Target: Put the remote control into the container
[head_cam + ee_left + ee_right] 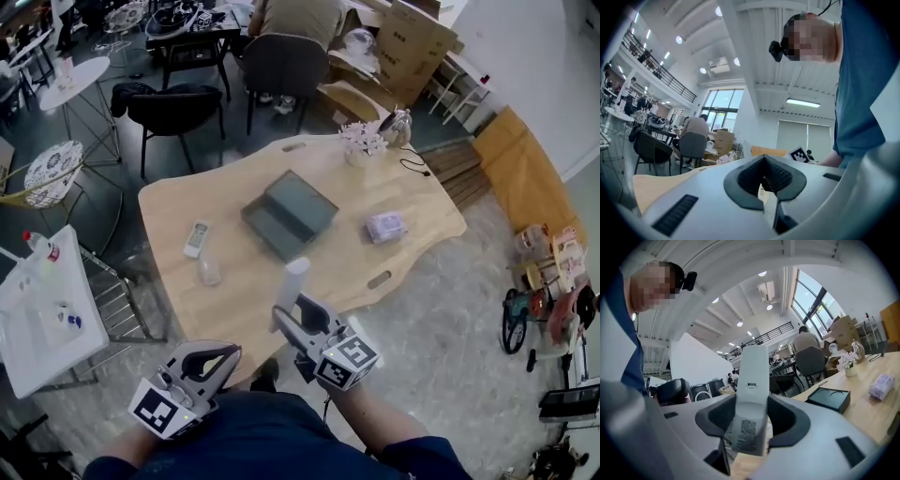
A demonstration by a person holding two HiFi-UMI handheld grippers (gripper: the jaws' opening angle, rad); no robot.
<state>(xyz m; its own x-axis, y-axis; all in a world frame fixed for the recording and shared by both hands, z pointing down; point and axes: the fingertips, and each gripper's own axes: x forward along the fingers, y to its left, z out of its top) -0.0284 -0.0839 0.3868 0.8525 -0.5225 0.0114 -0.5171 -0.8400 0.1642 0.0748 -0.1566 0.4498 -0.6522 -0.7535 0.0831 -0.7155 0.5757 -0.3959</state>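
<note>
My right gripper is shut on a white remote control, held upright over the near edge of the wooden table. In the right gripper view the remote stands between the pads of the right gripper, label side toward the camera. The dark grey open container lies at the table's middle, beyond the remote; it also shows as a container off to the right. My left gripper hangs low by my body, left of the right one. This left gripper is shut and empty.
A second white remote and a small pale object lie on the table's left part. A tissue pack lies right of the container, a flower vase at the far edge. Chairs stand behind; a white side table is left.
</note>
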